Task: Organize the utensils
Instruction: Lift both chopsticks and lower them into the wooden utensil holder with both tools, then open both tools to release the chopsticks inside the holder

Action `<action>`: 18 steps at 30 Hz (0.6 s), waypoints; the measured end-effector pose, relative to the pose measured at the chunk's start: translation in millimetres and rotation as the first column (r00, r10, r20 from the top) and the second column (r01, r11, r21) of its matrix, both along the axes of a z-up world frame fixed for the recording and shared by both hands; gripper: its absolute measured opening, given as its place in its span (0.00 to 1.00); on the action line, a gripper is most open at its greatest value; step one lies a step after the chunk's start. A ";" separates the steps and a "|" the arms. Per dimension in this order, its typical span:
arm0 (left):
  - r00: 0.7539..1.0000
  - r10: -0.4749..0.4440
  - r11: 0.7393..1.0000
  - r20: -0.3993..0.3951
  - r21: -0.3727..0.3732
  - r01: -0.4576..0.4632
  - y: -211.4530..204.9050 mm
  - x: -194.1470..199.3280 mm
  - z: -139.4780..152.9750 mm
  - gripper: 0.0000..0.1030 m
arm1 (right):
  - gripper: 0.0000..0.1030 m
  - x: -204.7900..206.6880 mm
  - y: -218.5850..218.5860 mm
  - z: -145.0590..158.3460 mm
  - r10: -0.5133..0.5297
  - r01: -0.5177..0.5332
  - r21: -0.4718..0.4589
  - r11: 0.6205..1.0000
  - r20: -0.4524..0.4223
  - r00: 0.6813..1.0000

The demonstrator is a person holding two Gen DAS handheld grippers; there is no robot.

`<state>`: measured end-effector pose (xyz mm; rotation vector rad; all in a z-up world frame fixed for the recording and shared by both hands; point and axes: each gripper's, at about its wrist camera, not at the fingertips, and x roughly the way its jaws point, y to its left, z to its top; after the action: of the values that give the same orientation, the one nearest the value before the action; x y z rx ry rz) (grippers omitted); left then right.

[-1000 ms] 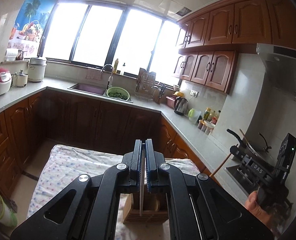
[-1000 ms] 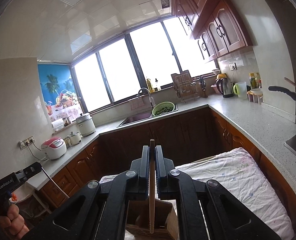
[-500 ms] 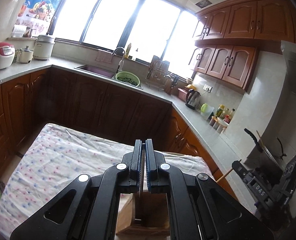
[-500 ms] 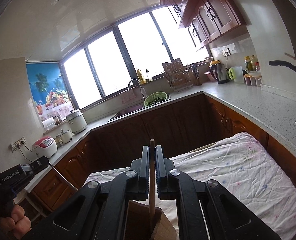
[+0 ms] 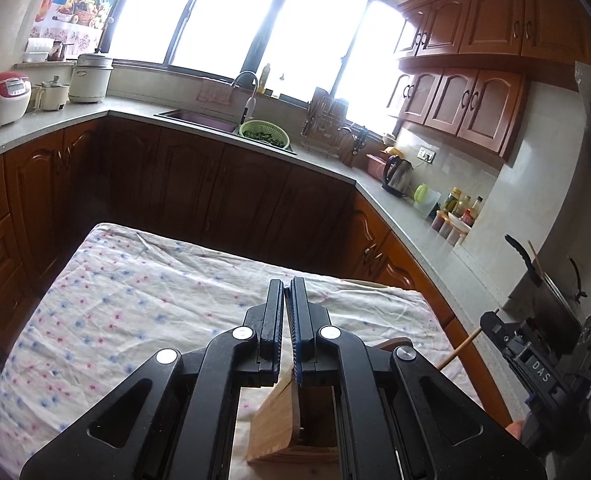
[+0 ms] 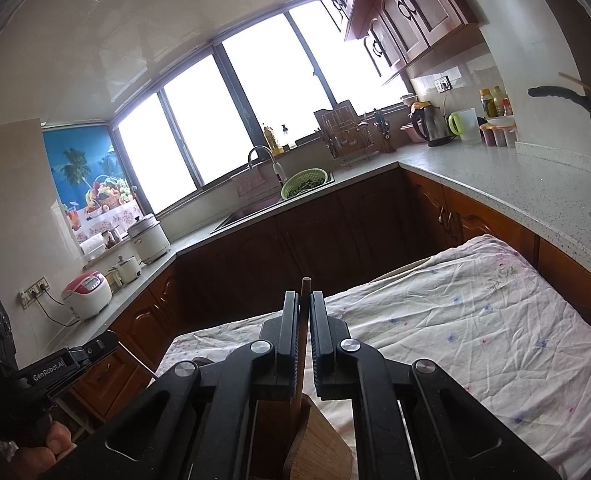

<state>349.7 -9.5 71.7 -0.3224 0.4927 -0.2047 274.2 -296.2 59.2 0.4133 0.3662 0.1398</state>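
Note:
My left gripper has its jaws almost together, just above a wooden utensil holder that stands on the floral-clothed table. I cannot make out a thin utensil between its pads. My right gripper is shut on a wooden stick-like utensil whose lower end goes into the same holder. The right gripper also shows at the right edge of the left wrist view, with the stick poking out. The left gripper shows at the lower left of the right wrist view.
Wooden cabinets and a grey counter wrap around the table. On the counter are a sink with a green colander, a dish rack, a kettle, bottles and rice cookers. A stove with a pan is on the right.
Both grippers have tilted down and lowered toward the holder. The thin utensil seen between the left pads earlier no longer shows there. The right gripper still holds the stick.

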 end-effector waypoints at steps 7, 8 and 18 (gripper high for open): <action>1.000 -0.007 1.000 -0.012 0.011 0.007 -1.1 0.4 1.1 0.05 | 0.09 3.0 1.0 2.0 0.010 -0.010 -0.004 1.000 -0.020 1.000; 1.000 -0.010 1.000 -0.017 0.009 0.010 -0.7 0.7 0.6 0.08 | 0.10 4.0 0.1 1.3 0.011 -0.011 -0.002 1.000 -0.025 1.000; 1.000 0.016 1.000 -0.010 0.008 -0.016 11.7 -18.3 6.9 0.79 | 0.78 -9.0 -10.7 3.6 0.020 -0.019 0.067 0.998 -0.020 1.000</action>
<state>331.4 2.2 78.6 -0.3196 0.5006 -0.1858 265.2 -306.9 62.8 0.4778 0.3871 0.1675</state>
